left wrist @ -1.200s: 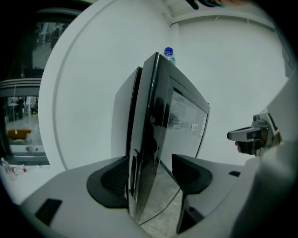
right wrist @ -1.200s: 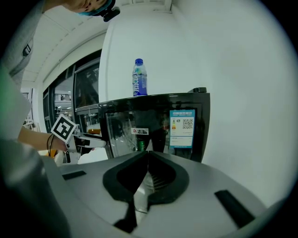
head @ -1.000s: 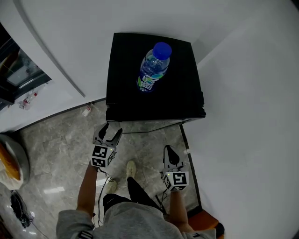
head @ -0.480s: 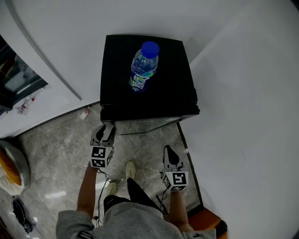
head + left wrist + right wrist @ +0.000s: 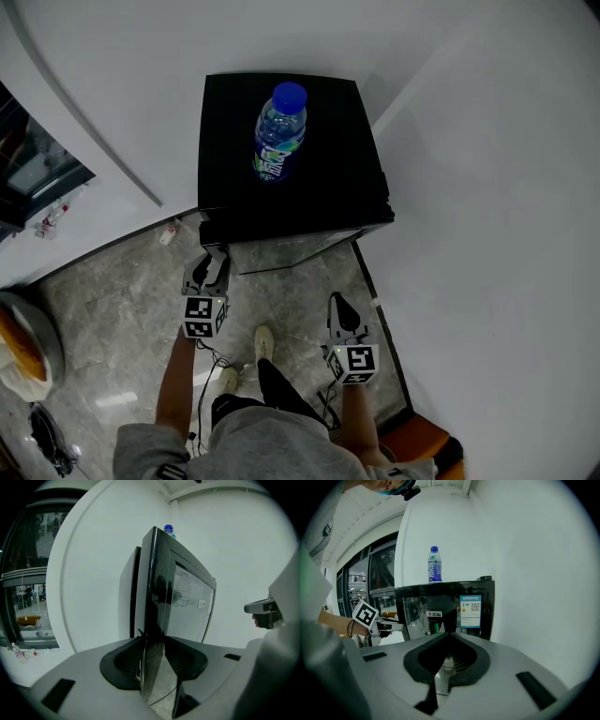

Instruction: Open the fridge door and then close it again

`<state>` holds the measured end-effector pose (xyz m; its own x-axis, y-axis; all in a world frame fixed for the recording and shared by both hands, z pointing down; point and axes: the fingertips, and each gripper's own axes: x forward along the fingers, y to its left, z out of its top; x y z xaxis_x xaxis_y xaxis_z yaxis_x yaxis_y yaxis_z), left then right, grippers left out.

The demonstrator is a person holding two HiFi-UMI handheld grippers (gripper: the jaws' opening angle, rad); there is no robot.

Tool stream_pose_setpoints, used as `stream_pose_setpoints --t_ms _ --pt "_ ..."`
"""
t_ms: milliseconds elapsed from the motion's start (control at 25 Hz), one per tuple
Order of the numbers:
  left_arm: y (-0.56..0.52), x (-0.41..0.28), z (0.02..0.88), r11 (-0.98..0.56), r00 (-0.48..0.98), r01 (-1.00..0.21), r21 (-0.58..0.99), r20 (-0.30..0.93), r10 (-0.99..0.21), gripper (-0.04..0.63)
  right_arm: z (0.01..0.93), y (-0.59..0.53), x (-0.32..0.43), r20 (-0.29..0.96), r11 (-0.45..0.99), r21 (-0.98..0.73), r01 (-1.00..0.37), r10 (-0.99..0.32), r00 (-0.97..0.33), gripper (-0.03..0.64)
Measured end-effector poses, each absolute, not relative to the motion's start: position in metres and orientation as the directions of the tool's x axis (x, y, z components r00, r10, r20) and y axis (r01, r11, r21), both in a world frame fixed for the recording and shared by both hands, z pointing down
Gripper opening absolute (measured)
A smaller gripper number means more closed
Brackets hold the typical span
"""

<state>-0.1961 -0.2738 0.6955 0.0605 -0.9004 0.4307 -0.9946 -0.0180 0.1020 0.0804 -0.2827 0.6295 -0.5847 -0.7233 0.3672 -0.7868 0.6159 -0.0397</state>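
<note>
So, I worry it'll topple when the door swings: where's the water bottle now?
In the head view the water bottle stands upright on top of the black fridge, near the middle of its top.

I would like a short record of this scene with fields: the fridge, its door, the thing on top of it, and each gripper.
fridge: small, black, standing in a white corner
fridge door: glass front, its free edge between the left jaws
on top: water bottle, blue cap, upright
left gripper: jaws have just been closing, pads pressed on the door edge
right gripper: shut, empty, held back from the fridge
</note>
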Motion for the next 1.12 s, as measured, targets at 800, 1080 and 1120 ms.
stream_pose_setpoints --t_ms 800,1080,1120 --pt "-0.244 -0.180 0.694 -0.048 0.095 -0.992 0.119 0.436 -0.895 0.127 0.619 -0.249 0.082 0.351 0.597 -0.045 -0.801 -0.741 -0.573 0.025" --pt "-0.229 -0.170 0.695 -0.057 0.105 -0.991 0.121 0.439 -0.892 0.117 0.616 -0.231 0.086 0.347 0.601 -0.042 -0.798 -0.740 -0.576 0.025" --pt "-0.227 -0.168 0.695 -0.059 0.107 -0.991 0.121 0.439 -0.892 0.115 0.616 -0.229 0.087 0.347 0.602 -0.040 -0.797 -0.740 -0.576 0.025"
